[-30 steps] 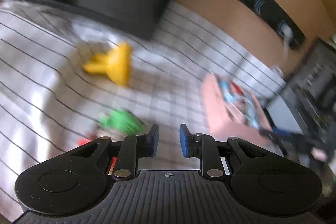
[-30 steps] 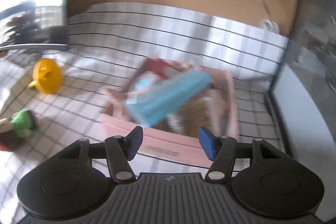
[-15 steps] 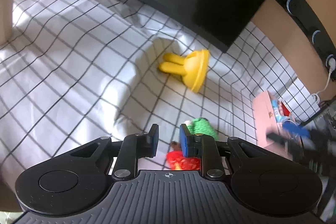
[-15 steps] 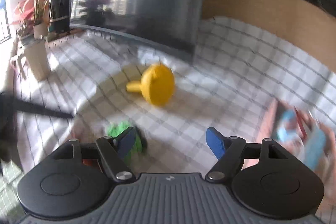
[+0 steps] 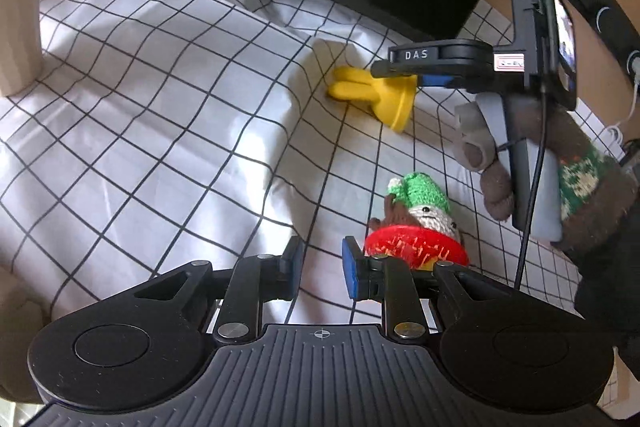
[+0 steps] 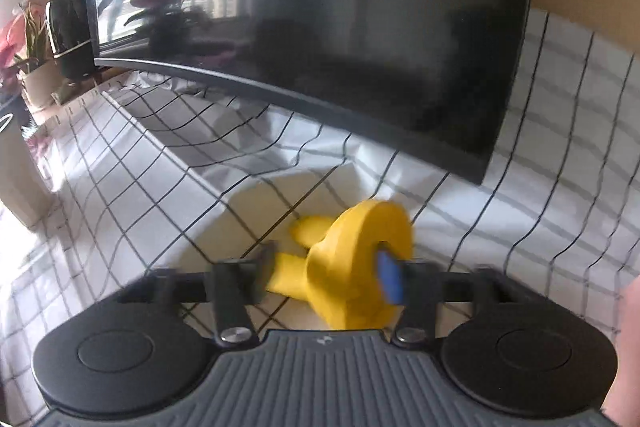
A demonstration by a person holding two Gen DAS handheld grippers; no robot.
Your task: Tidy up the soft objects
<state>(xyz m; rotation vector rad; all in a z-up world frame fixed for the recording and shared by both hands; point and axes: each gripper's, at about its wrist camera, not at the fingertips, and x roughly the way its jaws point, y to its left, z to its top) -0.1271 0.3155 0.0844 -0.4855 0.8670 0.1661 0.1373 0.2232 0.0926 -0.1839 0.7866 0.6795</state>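
A yellow soft toy [image 6: 352,267] with two ears and a round base lies on the checked cloth [image 5: 160,107] below a dark monitor. My right gripper [image 6: 326,275] is open with its jaws on either side of the toy; it also shows in the left wrist view [image 5: 404,77], over the yellow toy [image 5: 376,95]. A knitted doll [image 5: 420,211] with a green hat and red base lies just right of my left gripper [image 5: 318,263]. The left gripper is narrowly open and empty, low over the cloth.
A large dark monitor [image 6: 360,27] stands at the back, its lower edge close above the yellow toy. A beige cup [image 5: 16,23] stands at the far left. Plants and a dark speaker [image 6: 72,31] sit at the back left.
The right gripper swung left from the pink box and moved in around the yellow toy. The left gripper also swung left and now hovers beside the knitted doll.
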